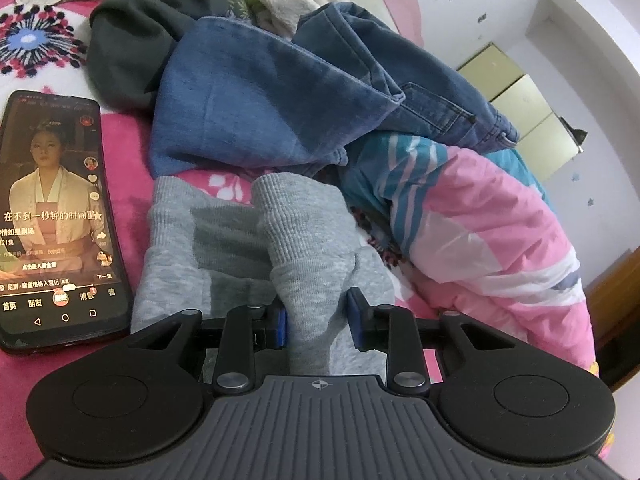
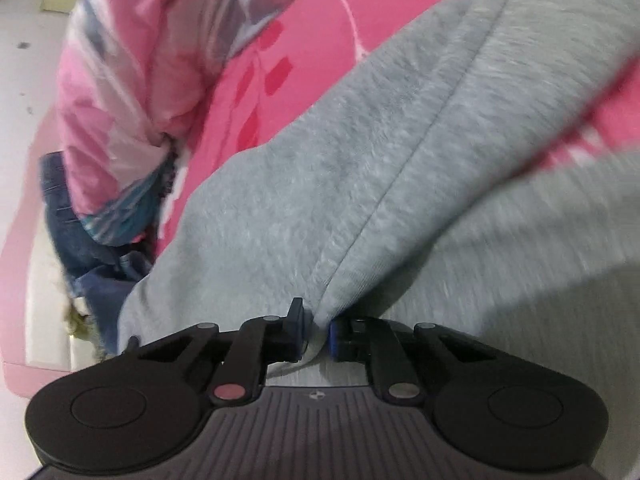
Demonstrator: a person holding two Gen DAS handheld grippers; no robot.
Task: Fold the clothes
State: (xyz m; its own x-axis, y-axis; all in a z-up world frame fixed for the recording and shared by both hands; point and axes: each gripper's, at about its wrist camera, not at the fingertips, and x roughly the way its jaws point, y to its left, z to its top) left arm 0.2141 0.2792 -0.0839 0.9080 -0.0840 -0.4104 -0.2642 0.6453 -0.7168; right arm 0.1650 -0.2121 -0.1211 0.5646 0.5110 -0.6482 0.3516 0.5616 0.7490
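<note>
Grey sweatpants (image 1: 224,248) lie on the pink bed sheet (image 1: 128,152), ribbed cuffs pointing away from me. My left gripper (image 1: 318,316) is shut on one grey leg near its cuff, the cloth bunched between the blue pads. In the right wrist view the same grey sweatpants (image 2: 360,152) fill the frame, fleecy side and a seam showing. My right gripper (image 2: 318,326) is shut on a fold of that grey cloth at the seam. The right view is motion-blurred.
A phone (image 1: 56,220) with a lit screen lies at the left on the sheet. Blue jeans (image 1: 280,92), a dark green garment (image 1: 128,48) and a pink-and-teal quilt (image 1: 480,216) are piled behind the sweatpants. A wall and yellow cabinets (image 1: 520,96) stand at the right.
</note>
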